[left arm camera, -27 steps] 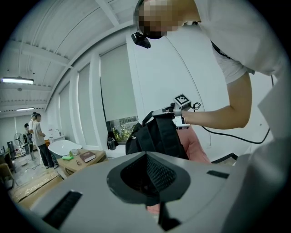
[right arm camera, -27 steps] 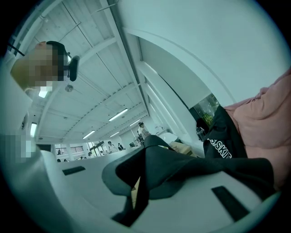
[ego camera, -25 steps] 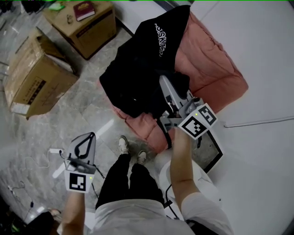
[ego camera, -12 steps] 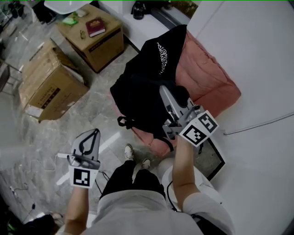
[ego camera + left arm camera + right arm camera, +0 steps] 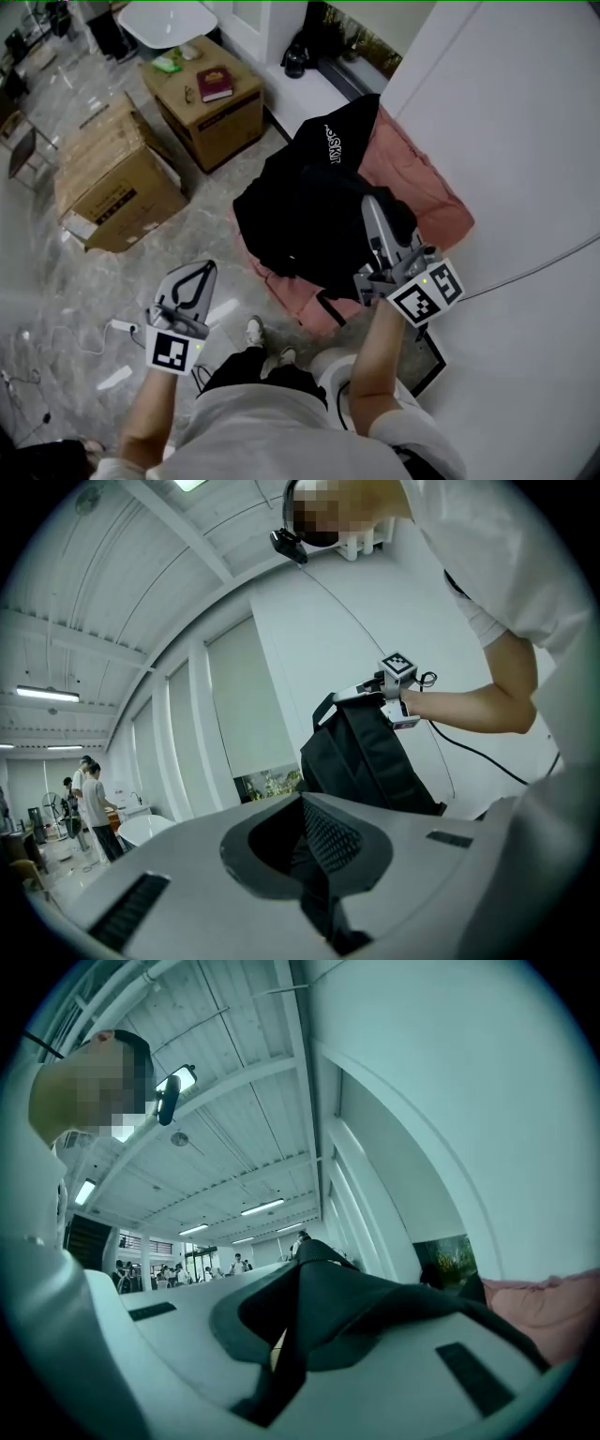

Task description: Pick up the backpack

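Grey marble floor [image 5: 56, 281] below, white wall [image 5: 506, 122] on the right, two cardboard boxes [image 5: 112, 187] off toward the top left. A pink cushion [image 5: 422, 187] sits against that wall, and the black backpack [image 5: 300, 216] hangs over its left edge, white lettering up top. The right tool [image 5: 371, 202] is clamped on the bag's top handle [image 5: 323, 705], black strap pinched between its jaws. Whether the bag's bottom touches the cushion, can't tell. The left tool [image 5: 202, 268] hangs over the floor, well apart, jaws closed together on nothing.
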### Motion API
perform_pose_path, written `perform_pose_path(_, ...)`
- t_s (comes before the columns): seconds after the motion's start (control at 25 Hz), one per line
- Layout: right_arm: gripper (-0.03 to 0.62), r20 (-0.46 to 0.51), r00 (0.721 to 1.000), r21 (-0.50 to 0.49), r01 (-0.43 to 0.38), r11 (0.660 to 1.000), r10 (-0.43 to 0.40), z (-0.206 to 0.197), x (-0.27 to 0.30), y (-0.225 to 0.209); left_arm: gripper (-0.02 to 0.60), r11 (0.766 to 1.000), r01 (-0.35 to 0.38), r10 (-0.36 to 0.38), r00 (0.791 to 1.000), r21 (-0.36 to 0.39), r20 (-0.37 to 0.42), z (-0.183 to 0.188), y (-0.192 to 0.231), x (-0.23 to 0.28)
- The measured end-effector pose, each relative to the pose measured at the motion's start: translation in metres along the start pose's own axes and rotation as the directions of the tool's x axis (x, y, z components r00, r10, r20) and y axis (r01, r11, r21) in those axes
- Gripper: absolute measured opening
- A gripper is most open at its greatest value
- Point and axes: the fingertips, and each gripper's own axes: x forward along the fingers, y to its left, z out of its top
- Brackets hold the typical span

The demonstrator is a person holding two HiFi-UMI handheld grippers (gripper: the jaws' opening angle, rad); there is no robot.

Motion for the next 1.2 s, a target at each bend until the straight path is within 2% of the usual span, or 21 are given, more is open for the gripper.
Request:
perform_pose_path(0.2, 0.031, 0.042, 0.998, -0.053, 0.049, 0.997, -0.047, 0.042, -0.032, 0.002, 0.015, 0.999, -0.019, 0.018, 0.999, 0.027, 0.038, 0.027, 0.003, -0.004)
perform_pose_path(0.4, 0.031, 0.066, 0.992, -0.070, 0.109, 0.992, -0.104, 0.067, -0.064, 0.000, 0.015, 0.998, -0.024, 0.021, 0.998, 0.065, 0.052, 0.040, 0.004, -0.006)
perform_pose_path(0.44, 0.031, 0.066, 0.991, -0.075, 0.121, 0.990, -0.117, 0.071, -0.070, -0.001, 0.015, 0.998, -0.030, 0.027, 0.998, 0.047, 0.059, 0.043, 0.005, -0.006)
perform_pose_path(0.56, 0.031, 0.053, 0.988, -0.096, 0.149, 0.984, -0.145, 0.083, -0.090, 0.001, 0.015, 0.993, -0.072, 0.082, 0.992, -0.098, 0.094, 0.054, 0.005, -0.011)
perform_pose_path(0.6, 0.031, 0.051, 0.987, -0.102, 0.158, 0.982, -0.154, 0.087, -0.098, 0.002, 0.015, 0.990, -0.079, 0.091, 0.991, -0.115, 0.096, 0.057, 0.005, -0.013)
perform_pose_path(1.0, 0.031, 0.081, 0.963, -0.102, 0.264, 0.959, -0.257, 0.110, -0.183, 0.013, 0.015, 0.990, -0.093, 0.106, 0.986, -0.102, 0.126, 0.073, 0.008, -0.026)
perform_pose_path(1.2, 0.031, 0.119, 0.935, -0.118, 0.348, 0.930, -0.335, 0.126, -0.226, 0.019, 0.015, 0.993, -0.089, 0.099, 0.985, -0.072, 0.143, 0.083, 0.008, -0.036)
